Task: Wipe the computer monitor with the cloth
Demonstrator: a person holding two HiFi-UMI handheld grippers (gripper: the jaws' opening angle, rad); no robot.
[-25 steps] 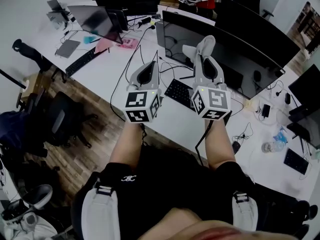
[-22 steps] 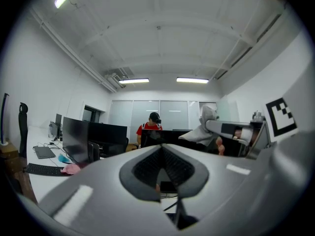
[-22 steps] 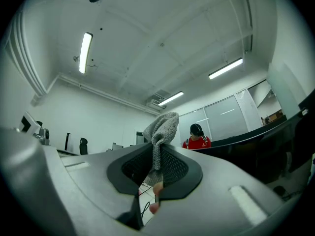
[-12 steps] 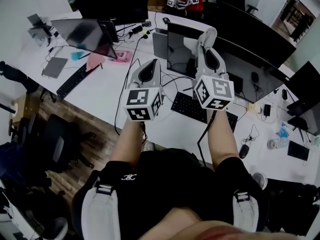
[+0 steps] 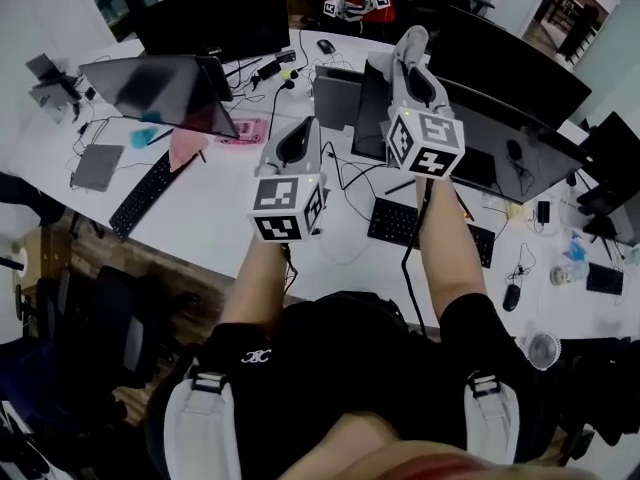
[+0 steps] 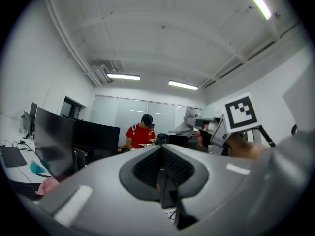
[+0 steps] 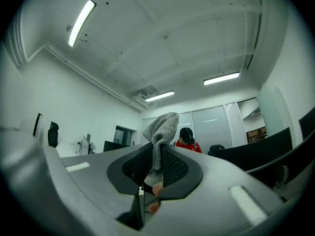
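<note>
A long white surface [image 5: 215, 208] runs across the room under the head view, cluttered with cables, a black keyboard [image 5: 415, 223] and several dark screens. The wide black curved computer monitor [image 5: 540, 168] stands on its right part, behind the keyboard. The right gripper [image 5: 408, 63] is raised in front of the monitor's upper left end, its jaws closed on a grey knitted cloth [image 7: 161, 127]. The cloth sticks out past the tips as a bunched tuft. Whether the cloth touches the screen cannot be told. The left gripper [image 6: 161, 168] is held lower and to the left, over the bare surface. Its jaws are pressed together with nothing between them. A person in a red shirt [image 6: 141, 134] stands at the far side.
</note>
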